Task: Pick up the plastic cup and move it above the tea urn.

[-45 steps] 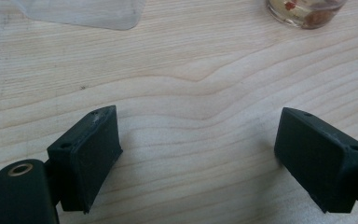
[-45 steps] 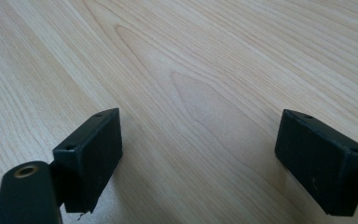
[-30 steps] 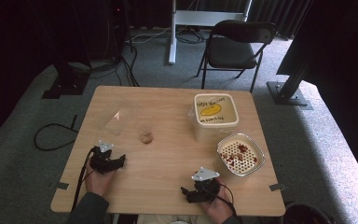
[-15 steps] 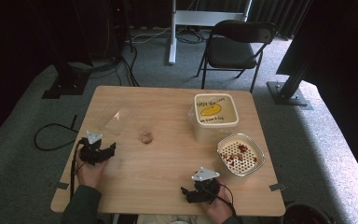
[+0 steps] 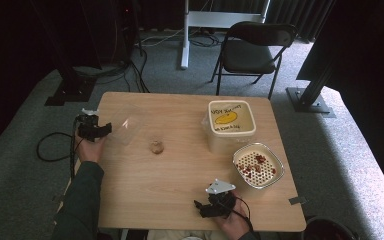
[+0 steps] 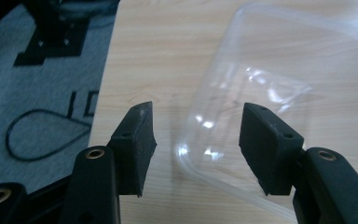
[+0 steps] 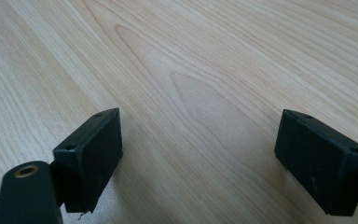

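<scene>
At the left edge of the wooden bench (image 5: 180,200), my left tongs (image 5: 102,131) reach toward a clear plastic lid (image 5: 125,129) lying flat on the wood. Seen along the left tongs (image 6: 196,135), the jaws have just been closing, yet they stand partly open with the near corner of the lid (image 6: 242,112) between them, the pads not pressing on it. My right tongs (image 5: 202,209) rest near the bench's front edge, well apart from the lid, jaws spread wide over bare wood (image 7: 200,135) and holding nothing. A small brown cookie (image 5: 156,147) sits mid-bench just right of the lid. Farther right stand a white tub (image 5: 231,125) with a yellow label and, in front of it, a tray (image 5: 258,165) of reddish pieces.
</scene>
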`<move>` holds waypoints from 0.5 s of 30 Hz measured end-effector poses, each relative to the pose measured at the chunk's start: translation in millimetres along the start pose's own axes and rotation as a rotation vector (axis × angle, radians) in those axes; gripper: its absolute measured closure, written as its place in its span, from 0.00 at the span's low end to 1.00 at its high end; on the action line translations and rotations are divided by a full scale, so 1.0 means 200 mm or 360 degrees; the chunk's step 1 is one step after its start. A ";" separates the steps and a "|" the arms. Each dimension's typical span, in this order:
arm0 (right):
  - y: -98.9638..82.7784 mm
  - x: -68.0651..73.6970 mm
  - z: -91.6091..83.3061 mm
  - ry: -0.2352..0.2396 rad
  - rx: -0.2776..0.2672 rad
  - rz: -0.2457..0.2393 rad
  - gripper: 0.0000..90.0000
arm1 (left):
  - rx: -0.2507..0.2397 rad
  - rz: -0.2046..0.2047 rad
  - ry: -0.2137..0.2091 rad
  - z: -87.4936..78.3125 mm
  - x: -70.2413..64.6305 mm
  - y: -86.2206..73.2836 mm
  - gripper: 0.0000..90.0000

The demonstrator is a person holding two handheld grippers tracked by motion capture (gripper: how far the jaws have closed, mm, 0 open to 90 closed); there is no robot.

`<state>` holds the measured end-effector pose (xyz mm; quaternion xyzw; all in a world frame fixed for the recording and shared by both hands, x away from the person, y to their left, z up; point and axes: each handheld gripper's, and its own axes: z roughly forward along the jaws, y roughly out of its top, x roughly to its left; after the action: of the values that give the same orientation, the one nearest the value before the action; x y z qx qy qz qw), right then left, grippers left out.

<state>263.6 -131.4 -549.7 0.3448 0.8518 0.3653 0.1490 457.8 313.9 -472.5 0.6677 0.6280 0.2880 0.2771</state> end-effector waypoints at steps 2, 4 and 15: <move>0.00 0.00 0.00 0.0000 0.0000 0.0000 0.16 | 0.0047 -0.0025 0.0003 0.04 0.02 0.00 0.51; 0.00 0.00 0.00 -0.0001 0.0002 0.0002 0.16 | 0.0088 -0.0063 0.0001 0.08 0.05 -0.01 0.53; 0.00 0.00 0.00 -0.0001 -0.0001 0.0002 0.16 | 0.0197 -0.0112 -0.0090 0.11 0.08 -0.03 0.85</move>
<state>262.9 -131.3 -549.8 0.3454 0.8514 0.3655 0.1490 470.7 329.5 -490.9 0.6690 0.6596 0.2196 0.2629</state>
